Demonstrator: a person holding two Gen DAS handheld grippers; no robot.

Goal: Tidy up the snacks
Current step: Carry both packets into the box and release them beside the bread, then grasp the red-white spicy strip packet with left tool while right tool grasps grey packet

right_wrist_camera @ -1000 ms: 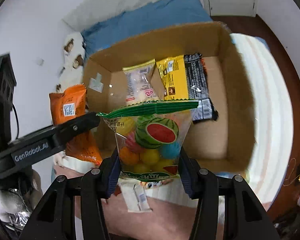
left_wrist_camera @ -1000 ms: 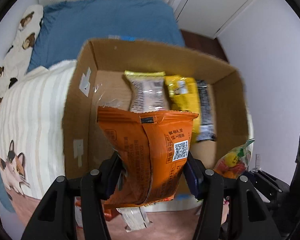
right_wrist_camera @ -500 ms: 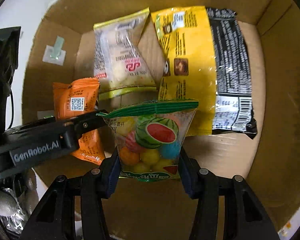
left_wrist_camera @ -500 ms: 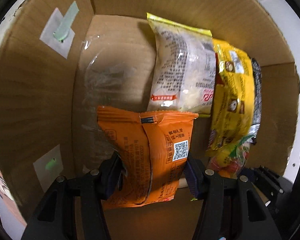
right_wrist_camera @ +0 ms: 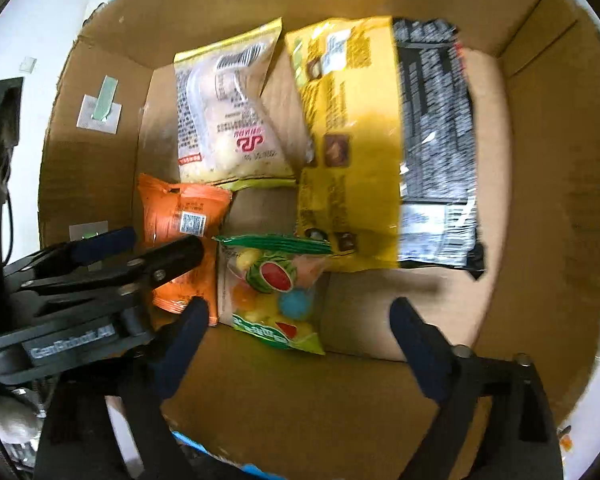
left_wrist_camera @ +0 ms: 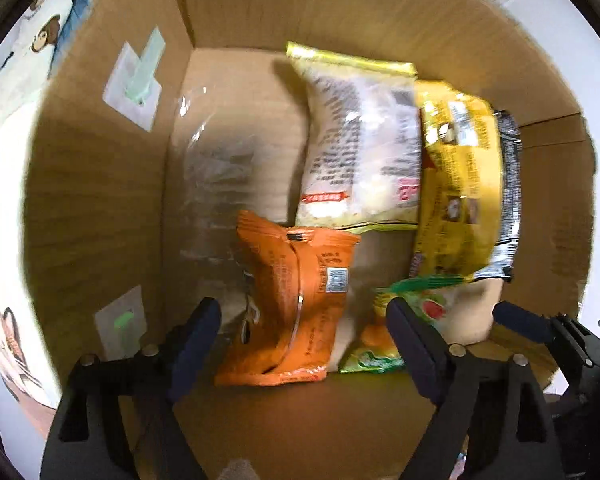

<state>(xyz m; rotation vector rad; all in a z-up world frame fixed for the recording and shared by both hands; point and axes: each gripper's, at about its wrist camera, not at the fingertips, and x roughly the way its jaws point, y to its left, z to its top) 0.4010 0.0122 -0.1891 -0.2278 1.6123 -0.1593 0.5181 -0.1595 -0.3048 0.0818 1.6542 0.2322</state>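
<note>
Both grippers are inside the cardboard box (left_wrist_camera: 100,184) (right_wrist_camera: 540,160). My left gripper (left_wrist_camera: 304,340) is open; the orange snack packet (left_wrist_camera: 296,308) lies free on the box floor between its fingers. It also shows in the right wrist view (right_wrist_camera: 180,240). My right gripper (right_wrist_camera: 296,336) is open; the clear fruit-candy bag with a green top (right_wrist_camera: 276,288) lies on the floor just ahead of it, beside the orange packet. The candy bag shows in the left wrist view (left_wrist_camera: 404,320).
A white-and-yellow packet (right_wrist_camera: 228,120) (left_wrist_camera: 360,152), a yellow packet (right_wrist_camera: 348,140) (left_wrist_camera: 456,196) and a black packet (right_wrist_camera: 436,140) lie side by side at the far end of the box. Taped labels (left_wrist_camera: 134,88) mark the left wall.
Both grippers have opened and let go: the orange packet and the candy bag now lie on the box floor. Both grippers have drawn back a little.
</note>
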